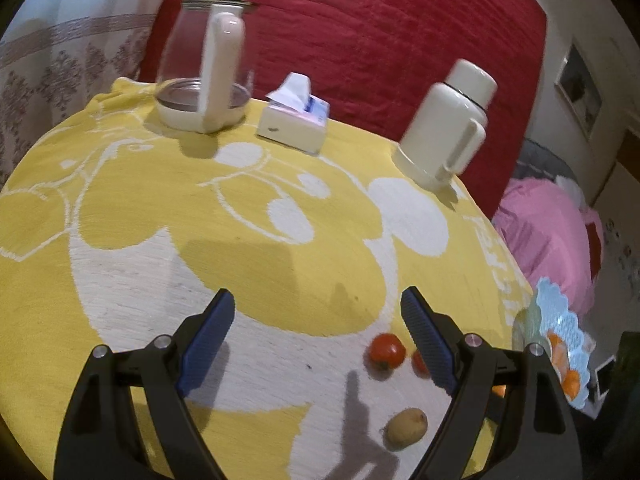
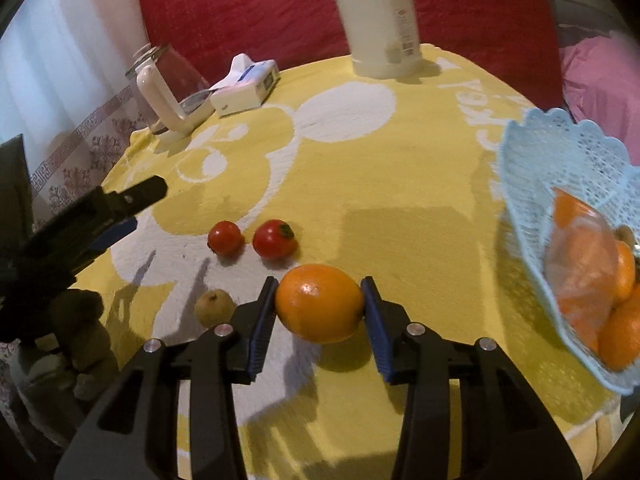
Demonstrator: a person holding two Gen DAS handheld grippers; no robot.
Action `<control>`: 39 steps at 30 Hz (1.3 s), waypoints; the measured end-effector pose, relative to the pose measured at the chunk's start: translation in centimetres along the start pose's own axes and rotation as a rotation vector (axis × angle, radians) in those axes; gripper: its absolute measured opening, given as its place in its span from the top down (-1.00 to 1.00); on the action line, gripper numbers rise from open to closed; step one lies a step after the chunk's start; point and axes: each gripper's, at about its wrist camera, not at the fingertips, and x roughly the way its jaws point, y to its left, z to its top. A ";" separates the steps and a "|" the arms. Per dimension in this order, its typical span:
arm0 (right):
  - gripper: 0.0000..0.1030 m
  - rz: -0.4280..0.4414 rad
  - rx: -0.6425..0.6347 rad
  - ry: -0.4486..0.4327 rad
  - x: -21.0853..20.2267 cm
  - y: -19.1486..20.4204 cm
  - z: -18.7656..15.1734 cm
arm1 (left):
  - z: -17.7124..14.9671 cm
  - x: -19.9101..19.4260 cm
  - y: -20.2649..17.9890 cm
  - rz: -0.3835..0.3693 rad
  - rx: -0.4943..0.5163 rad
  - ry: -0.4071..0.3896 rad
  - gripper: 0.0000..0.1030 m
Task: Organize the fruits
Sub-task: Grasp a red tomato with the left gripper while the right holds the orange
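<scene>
My right gripper (image 2: pixel 320 300) is shut on an orange (image 2: pixel 320 302) and holds it a little above the yellow tablecloth (image 2: pixel 380 184). Two red tomatoes (image 2: pixel 225 237) (image 2: pixel 275 238) lie just beyond it, and a small brown-green fruit (image 2: pixel 214 307) lies to its left. A light blue mesh basket (image 2: pixel 560 168) with several oranges (image 2: pixel 622 336) stands at the right. My left gripper (image 1: pixel 316 320) is open and empty above the cloth. In the left wrist view a tomato (image 1: pixel 386 350), a second tomato (image 1: pixel 420 362), the brown-green fruit (image 1: pixel 406 426) and the basket (image 1: pixel 560 320) show at lower right.
A glass kettle (image 1: pixel 204 60), a tissue box (image 1: pixel 294 120) and a white thermos jug (image 1: pixel 448 120) stand along the table's far edge before a red cover (image 1: pixel 380 40). Pink bedding (image 1: pixel 548 232) lies beyond the right edge. The left gripper (image 2: pixel 100 216) shows at left in the right wrist view.
</scene>
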 end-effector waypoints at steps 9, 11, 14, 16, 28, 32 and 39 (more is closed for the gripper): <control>0.15 0.007 -0.034 -0.011 -1.9 0.1 -1.7 | -1.8 1.6 -3.2 -0.068 0.144 0.086 -0.44; 0.15 0.014 -0.033 -0.015 -2.1 0.2 -1.8 | -2.1 2.0 -3.6 -0.071 0.165 0.101 -0.35; 0.15 0.023 -0.029 -0.021 -2.4 0.1 -1.9 | -2.5 2.7 -4.1 -0.065 0.189 0.130 -0.20; 0.15 0.030 -0.027 -0.028 -2.6 0.1 -1.9 | -2.6 3.0 -4.2 -0.063 0.196 0.142 -0.15; 0.15 0.049 -0.019 -0.047 -3.3 0.1 -1.8 | -2.8 4.4 -4.8 -0.058 0.240 0.196 0.49; 0.15 0.045 -0.011 -0.060 -3.8 -0.1 -1.7 | -3.0 3.6 -5.3 -0.068 0.275 0.155 0.50; 0.15 0.030 0.012 -0.116 -5.8 -1.0 -0.8 | -2.6 2.0 -5.2 -0.062 0.258 0.079 0.50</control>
